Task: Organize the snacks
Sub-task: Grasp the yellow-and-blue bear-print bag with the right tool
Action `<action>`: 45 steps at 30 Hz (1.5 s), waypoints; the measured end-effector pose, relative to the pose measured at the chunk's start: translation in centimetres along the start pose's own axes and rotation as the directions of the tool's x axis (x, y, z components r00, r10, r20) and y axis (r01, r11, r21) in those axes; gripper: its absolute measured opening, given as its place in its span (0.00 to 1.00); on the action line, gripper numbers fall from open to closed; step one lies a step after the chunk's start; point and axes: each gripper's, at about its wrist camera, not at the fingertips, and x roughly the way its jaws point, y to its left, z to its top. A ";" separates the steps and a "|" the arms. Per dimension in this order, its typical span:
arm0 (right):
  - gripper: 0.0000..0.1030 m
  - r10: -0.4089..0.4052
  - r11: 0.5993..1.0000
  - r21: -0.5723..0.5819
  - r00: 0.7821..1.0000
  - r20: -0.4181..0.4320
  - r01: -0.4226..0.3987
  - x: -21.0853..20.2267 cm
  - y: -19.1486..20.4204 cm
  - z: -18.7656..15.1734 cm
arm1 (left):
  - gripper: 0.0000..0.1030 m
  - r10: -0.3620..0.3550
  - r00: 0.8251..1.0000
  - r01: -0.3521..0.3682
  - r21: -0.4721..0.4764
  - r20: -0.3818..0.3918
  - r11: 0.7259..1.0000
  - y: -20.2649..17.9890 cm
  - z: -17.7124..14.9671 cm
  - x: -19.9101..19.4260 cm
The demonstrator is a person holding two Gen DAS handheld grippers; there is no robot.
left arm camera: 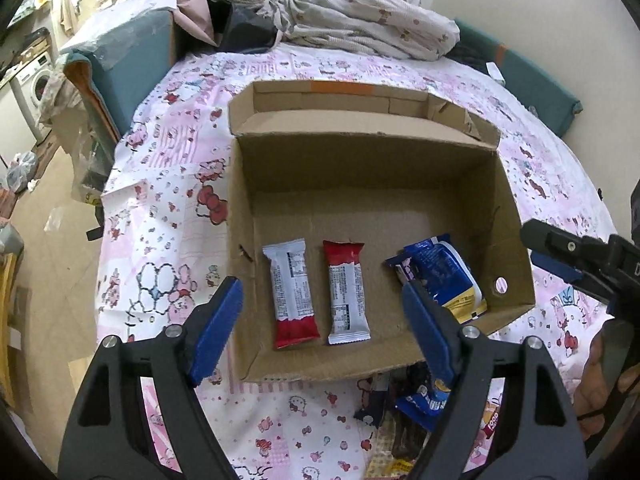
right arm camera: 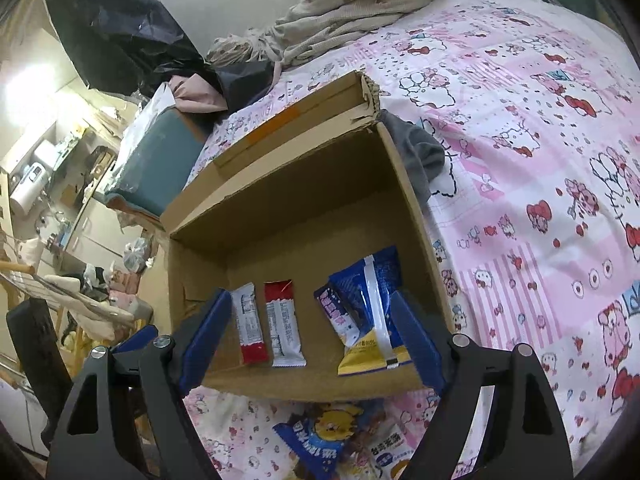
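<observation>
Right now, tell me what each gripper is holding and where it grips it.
Nothing is held. The left gripper and right gripper are both open and empty, above the near edge of the cardboard box.

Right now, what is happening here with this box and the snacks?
A person is sorting snacks into a cardboard box on a bed. Both grippers, left and right, hover open over the box and hold nothing. Inside lie two red-and-white bars side by side and a blue packet near the right wall. More snacks wait on the sheet in front of the box.
</observation>
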 end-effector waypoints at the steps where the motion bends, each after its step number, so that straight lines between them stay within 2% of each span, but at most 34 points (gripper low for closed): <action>1: 0.82 -0.005 1.000 -0.005 1.000 0.002 0.005 -0.4 0.0 -0.2 | 0.77 0.001 1.000 -0.001 -0.001 0.004 1.000 0.2 -0.1 -0.3; 6: 0.82 -0.017 1.000 0.004 1.000 -0.010 0.017 -1.5 -0.5 -1.2 | 0.77 0.007 1.000 -0.007 0.021 -0.009 1.000 0.6 -0.8 -1.3; 9: 0.82 -0.005 0.999 0.050 0.999 -0.036 0.006 -1.8 -1.4 -2.2 | 0.77 0.018 1.000 -0.018 0.040 0.004 0.999 0.8 -1.3 -2.2; 15: 0.82 -0.006 0.997 0.079 0.999 -0.047 0.010 -2.8 -1.9 -3.7 | 0.77 0.003 1.000 -0.003 0.004 -0.005 1.000 1.5 -2.4 -3.2; 19: 0.82 -0.006 0.996 0.087 0.998 -0.058 0.011 -3.4 -2.1 -4.5 | 0.83 0.008 1.000 -0.008 -0.009 -0.010 1.000 1.8 -3.3 -3.8; 22: 0.82 0.004 0.994 0.113 0.998 -0.069 0.004 -3.7 -2.8 -5.3 | 0.83 0.012 1.000 -0.014 -0.041 -0.027 0.999 2.4 -4.1 -3.9; 28: 0.82 0.012 0.989 0.148 0.990 -0.140 0.009 -2.9 -3.9 -6.2 | 0.83 0.001 0.997 -0.010 -0.117 -0.080 0.993 3.2 -5.6 -3.6; 32: 0.82 0.046 0.979 0.202 0.978 -0.205 -0.004 -1.4 -4.3 -6.9 | 0.83 -0.005 0.993 -0.013 -0.151 -0.115 0.988 3.6 -6.1 -3.0; 36: 0.82 0.084 0.975 0.219 0.955 -0.283 -0.021 1.2 -3.6 -7.5 | 0.83 0.001 0.991 -0.026 -0.182 -0.132 0.983 4.1 -6.3 -2.7; 39: 0.82 0.036 0.989 0.149 0.938 -0.346 0.017 3.8 -2.1 -7.9 | 0.83 0.009 0.991 -0.036 -0.194 -0.136 0.980 4.5 -6.3 -2.6; 45: 0.82 -0.065 0.992 0.070 0.909 -0.412 0.102 8.7 -0.1 -7.7 | 0.83 0.004 0.989 -0.035 -0.207 -0.149 0.978 4.6 -6.5 -2.0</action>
